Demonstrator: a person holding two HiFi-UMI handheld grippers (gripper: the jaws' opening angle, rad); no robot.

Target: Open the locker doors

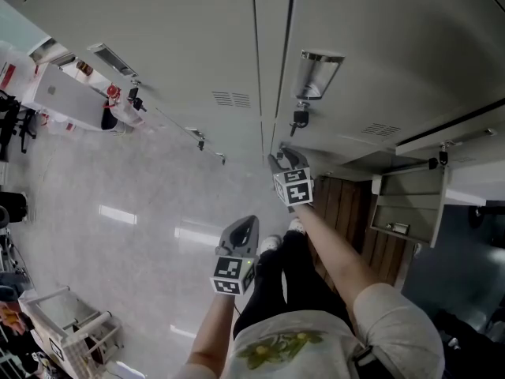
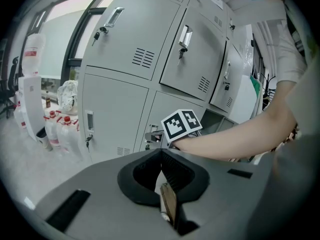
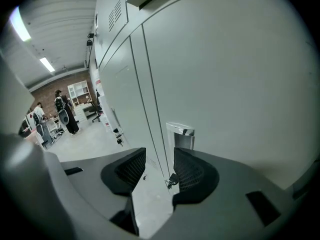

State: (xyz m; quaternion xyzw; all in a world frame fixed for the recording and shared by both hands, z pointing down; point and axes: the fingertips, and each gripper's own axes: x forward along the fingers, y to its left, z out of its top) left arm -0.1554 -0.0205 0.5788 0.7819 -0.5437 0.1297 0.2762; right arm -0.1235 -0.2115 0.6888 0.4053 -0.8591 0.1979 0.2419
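Presently at approach: right gripper (image 3: 159,165), jaws apart and empty, sits near the handle (image 3: 181,134) of the closed locker door (image 1: 379,46). The left gripper (image 2: 161,156), jaws together, hangs well back from that handle. Next, likely: grip handle, pull.

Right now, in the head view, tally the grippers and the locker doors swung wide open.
Grippers: 2, the left gripper and the right gripper
Locker doors swung wide open: 1, the open door
Total: 3
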